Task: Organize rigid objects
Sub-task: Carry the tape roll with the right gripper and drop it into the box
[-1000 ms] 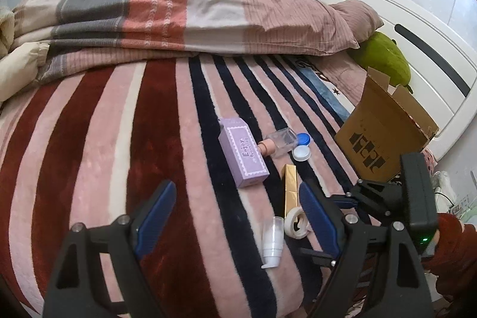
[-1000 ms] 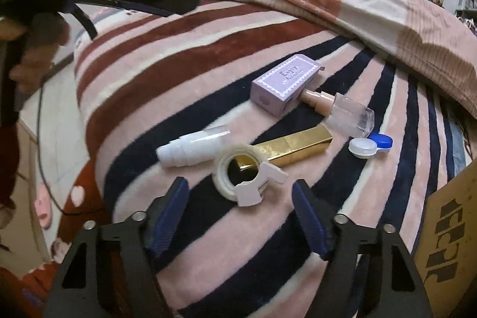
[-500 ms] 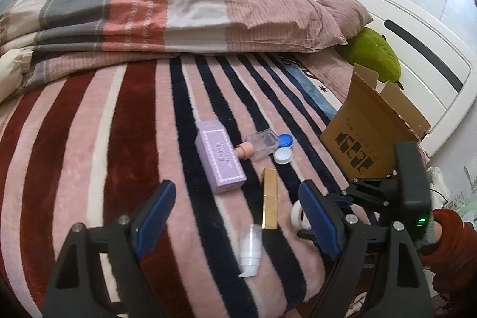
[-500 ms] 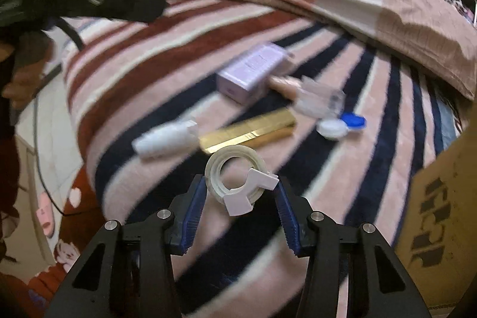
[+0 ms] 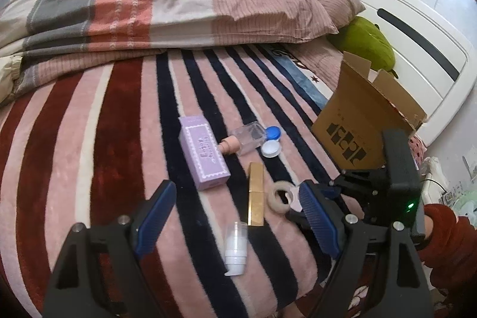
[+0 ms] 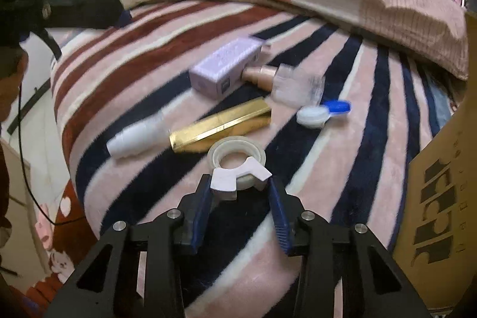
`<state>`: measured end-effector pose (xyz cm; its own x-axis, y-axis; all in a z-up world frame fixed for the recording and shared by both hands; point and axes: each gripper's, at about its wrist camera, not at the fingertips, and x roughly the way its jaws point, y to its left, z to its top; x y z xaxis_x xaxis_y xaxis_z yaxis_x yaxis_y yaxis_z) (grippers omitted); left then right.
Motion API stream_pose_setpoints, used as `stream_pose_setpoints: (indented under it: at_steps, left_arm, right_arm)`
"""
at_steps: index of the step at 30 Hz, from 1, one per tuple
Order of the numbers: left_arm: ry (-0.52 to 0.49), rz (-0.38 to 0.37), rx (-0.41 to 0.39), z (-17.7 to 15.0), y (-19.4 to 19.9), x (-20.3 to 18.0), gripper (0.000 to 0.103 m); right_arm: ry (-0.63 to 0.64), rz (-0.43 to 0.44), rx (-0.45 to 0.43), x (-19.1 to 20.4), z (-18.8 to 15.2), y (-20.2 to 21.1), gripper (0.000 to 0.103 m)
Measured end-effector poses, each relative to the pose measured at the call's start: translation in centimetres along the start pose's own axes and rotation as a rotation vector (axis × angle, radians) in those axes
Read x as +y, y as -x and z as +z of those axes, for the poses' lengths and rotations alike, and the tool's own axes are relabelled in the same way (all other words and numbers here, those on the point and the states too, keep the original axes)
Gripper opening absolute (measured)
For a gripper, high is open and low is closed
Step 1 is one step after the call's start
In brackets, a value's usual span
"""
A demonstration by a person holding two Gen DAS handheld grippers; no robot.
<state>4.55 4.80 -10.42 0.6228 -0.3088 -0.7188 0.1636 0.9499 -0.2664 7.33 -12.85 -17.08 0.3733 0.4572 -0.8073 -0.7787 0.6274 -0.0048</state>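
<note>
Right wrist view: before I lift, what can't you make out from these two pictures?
- Cardboard box interior: its own walls hide it in the left wrist view; the right wrist view cuts it off at the edge.
- Clear bottle and purple box print: motion blur, right wrist view.
- Right gripper on the tape roll: pads at its white dispenser tab, firm contact unclear; left gripper finger blocks it in the left wrist view.

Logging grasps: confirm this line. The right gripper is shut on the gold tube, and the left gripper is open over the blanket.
One error: the right gripper is shut on the tape roll, gripping its white dispenser tab, as the right wrist view shows. The gold tube lies untouched beyond it. The left gripper is open over the blanket.
</note>
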Motion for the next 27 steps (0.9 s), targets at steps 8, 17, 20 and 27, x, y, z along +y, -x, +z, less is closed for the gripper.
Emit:
stream_pose_setpoints:
  at_steps: [8,17,20,27]
  left_arm:
    - [-0.045,-0.125,-0.025,2.6,0.6,-3.2,0.082]
    - [-0.118,-0.226,-0.050,7.3,0.4,-8.8,0.060]
    - [-0.142,-0.219,-0.035,8.7,-0.6,-10.8,0.043]
    - [-0.222,-0.265,0.008,12.0,-4.2,-16.3,0.042]
  right_arm:
    - [0.058,0.016,-0.154,1.6,3.8,6.8,0.034]
    - [0.043,-0.032,-0.269,-0.8,5.8,12.4,0.034]
    - [0.025,-0.062,-0.292,-2.6,5.5,13.8,0.034]
    - [-0.075,-0.126,-0.297,-8.4,3.7,16.2,0.033]
